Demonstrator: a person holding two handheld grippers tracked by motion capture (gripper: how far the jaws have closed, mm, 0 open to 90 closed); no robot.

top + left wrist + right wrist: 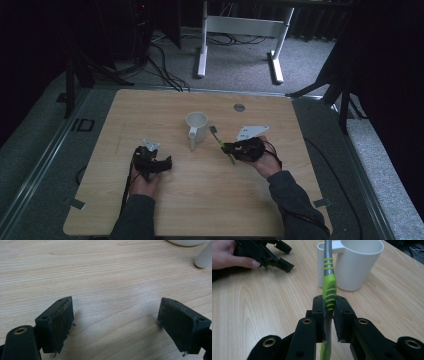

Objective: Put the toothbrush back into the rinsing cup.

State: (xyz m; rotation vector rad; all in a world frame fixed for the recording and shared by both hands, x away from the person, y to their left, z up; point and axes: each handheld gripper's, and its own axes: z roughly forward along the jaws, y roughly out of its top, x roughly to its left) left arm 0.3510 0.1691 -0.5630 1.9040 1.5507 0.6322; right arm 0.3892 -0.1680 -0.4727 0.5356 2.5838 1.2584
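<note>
Right claw (329, 307) clamped on a green-and-grey toothbrush (329, 290), pads pressing both sides of the handle; the right gripper view gives the grip close up, handle rising toward the white mug (354, 265), upper end cut off by the frame edge. High view places it: right claw (227, 148) just right of the mug (196, 127) at mid tabletop (150, 210), toothbrush (221, 143) tilted, its head end (214, 129) near the mug, apart from it. Left claw (116, 322) open wide, bare wood between the jaws, mug handle tip (205, 258) at the corner of the left gripper view. High view shows the left claw (167, 162) left of the mug, well apart, held low over the tabletop; contact can't be told
</note>
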